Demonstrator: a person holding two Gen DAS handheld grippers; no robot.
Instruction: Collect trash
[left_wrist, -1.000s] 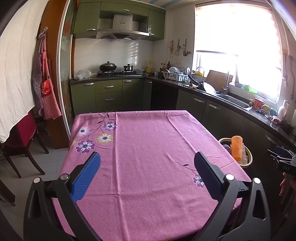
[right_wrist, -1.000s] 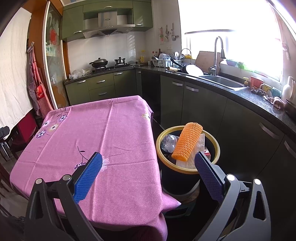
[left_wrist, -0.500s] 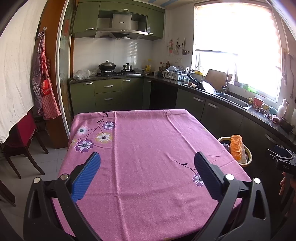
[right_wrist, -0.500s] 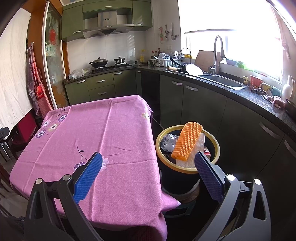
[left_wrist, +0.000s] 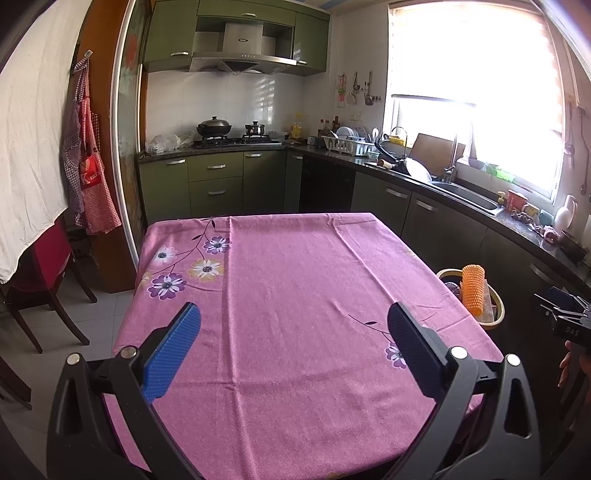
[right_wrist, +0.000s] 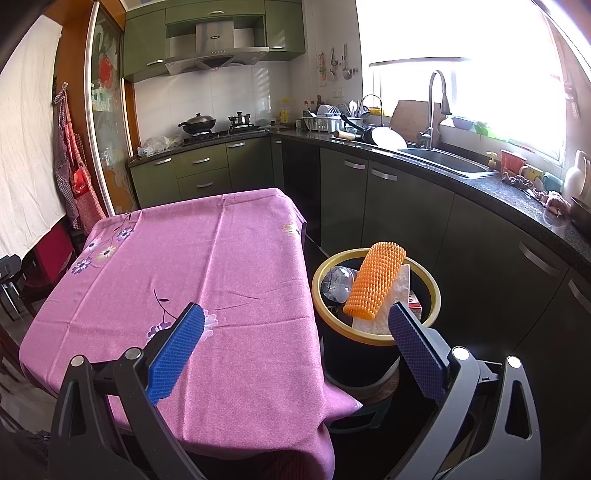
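A black trash bin with a yellow rim (right_wrist: 430, 282) stands on the floor at the table's right side. An orange knobbly foam sleeve (right_wrist: 373, 280) leans on its rim, over white paper (right_wrist: 373, 323), a crumpled clear bottle (right_wrist: 336, 282) and a small red carton (right_wrist: 414, 301). The bin (left_wrist: 496, 314) also shows in the left wrist view. My right gripper (right_wrist: 295, 328) is open and empty, held above the table's near right corner, close to the bin. My left gripper (left_wrist: 293, 325) is open and empty above the pink tablecloth (left_wrist: 295, 295).
The pink flowered tablecloth (right_wrist: 207, 273) covers the table. Green cabinets and a dark counter with sink (right_wrist: 447, 162) run along the back and right. A red chair (left_wrist: 48, 273) stands at the left. The other hand's gripper (left_wrist: 569, 317) shows at the right edge.
Both grippers have drifted back and slightly up; the view of the table and bin shifted only a little. Both stay open and empty.
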